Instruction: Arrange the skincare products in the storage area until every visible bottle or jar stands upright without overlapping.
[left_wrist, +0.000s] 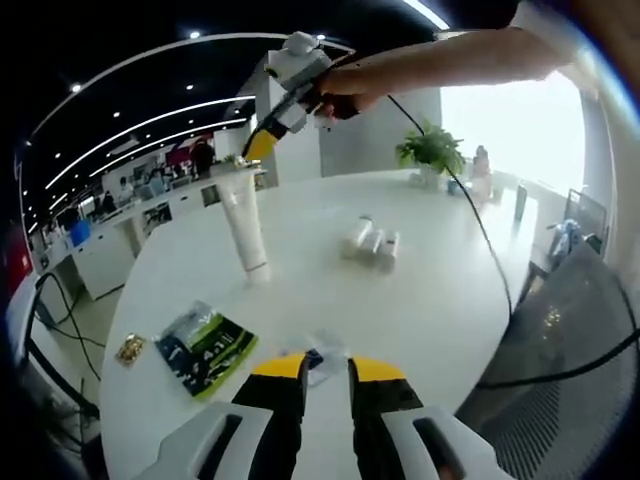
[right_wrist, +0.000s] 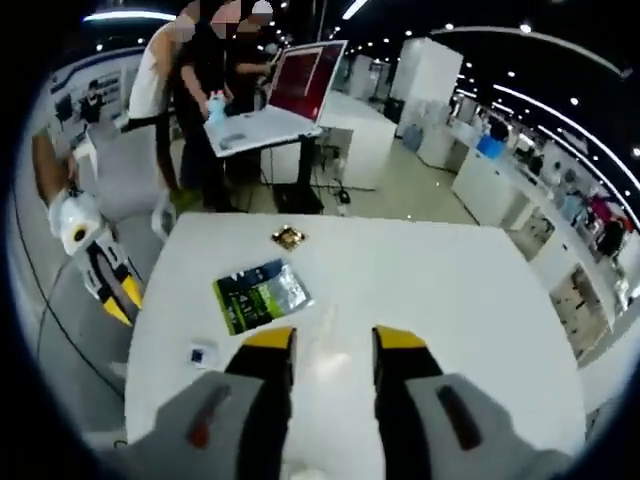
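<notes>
Left gripper (left_wrist: 326, 372): grey body, black jaws capped with yellow tips. Right gripper (right_wrist: 332, 345): same build, red slot marking on one grey shoulder, black cable (left_wrist: 470, 220) trailing from its white-grey housing.

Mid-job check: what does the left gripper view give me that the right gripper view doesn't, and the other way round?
Left gripper view: a white tube standing cap-down with the right gripper at its top end, a cluster of small white bottles that appear to lie flat, and a potted plant.
Right gripper view: an open laptop on a stand, with people beside it.
Both: the white table, green packet, gold packet and small blue sachet.
</notes>
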